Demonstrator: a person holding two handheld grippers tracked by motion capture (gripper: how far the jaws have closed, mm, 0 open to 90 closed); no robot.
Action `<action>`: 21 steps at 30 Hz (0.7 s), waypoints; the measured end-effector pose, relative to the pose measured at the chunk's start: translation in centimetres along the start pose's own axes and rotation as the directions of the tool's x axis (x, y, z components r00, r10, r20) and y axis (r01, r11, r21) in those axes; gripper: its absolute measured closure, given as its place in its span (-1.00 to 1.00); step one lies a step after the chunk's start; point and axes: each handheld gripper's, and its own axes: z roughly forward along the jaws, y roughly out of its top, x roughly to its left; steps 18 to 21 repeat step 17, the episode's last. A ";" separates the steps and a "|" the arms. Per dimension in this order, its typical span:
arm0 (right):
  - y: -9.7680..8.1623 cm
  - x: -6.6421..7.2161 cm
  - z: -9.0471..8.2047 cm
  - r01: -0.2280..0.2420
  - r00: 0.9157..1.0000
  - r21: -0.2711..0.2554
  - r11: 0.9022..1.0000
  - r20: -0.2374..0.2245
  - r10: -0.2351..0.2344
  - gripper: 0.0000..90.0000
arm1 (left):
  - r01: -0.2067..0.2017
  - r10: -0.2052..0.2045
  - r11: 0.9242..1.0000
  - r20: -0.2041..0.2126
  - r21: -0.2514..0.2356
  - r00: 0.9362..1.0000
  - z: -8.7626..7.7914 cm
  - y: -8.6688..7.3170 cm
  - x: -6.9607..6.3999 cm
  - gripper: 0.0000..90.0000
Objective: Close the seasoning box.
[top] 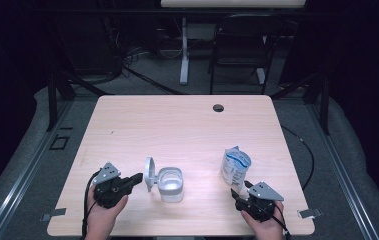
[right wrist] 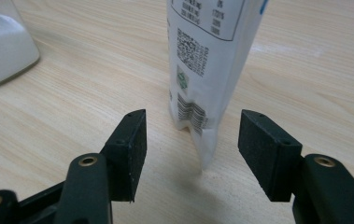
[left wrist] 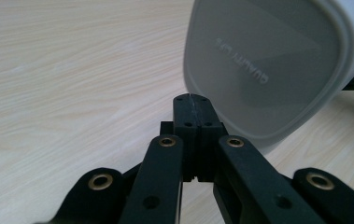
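Left gripper (top: 136,178) is seen with jaws pressed together, empty, at lower left; the lid (top: 149,174) of the white container (top: 170,184) stands just right of it. Right gripper (right wrist: 191,140) is held wide, the pouch (right wrist: 205,70) just beyond.

From my remote station: in the left gripper view the container lid (left wrist: 268,70) is cut off by the top and right edges, and its embossed lettering reads mirrored, only partly legible. I cannot tell whether the left gripper (left wrist: 191,105) touches that lid. In the right gripper view the pouch (right wrist: 207,65) loses its upper part past the top edge; its small print is too fine to read. Left of the pouch, the white container (right wrist: 2,46) is cropped by the left edge. In the high view, both forearms run off the bottom edge.
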 end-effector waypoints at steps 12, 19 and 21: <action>-0.1 -0.1 -0.7 -0.028 1.000 -0.028 0.999 0.003 0.029 -0.06 | -0.059 0.060 0.998 0.035 -0.007 0.998 1.1 1.7 -2.2 1.00; 0.0 0.1 -0.9 -0.027 1.000 -0.036 0.999 0.001 0.027 -0.06 | -0.044 0.044 0.999 0.012 -0.017 0.999 0.3 1.5 -1.7 0.99; 0.0 0.1 -0.9 -0.027 1.000 -0.036 0.999 0.001 0.027 -0.06 | -0.044 0.044 0.999 0.012 -0.017 0.999 0.3 1.5 -1.7 0.99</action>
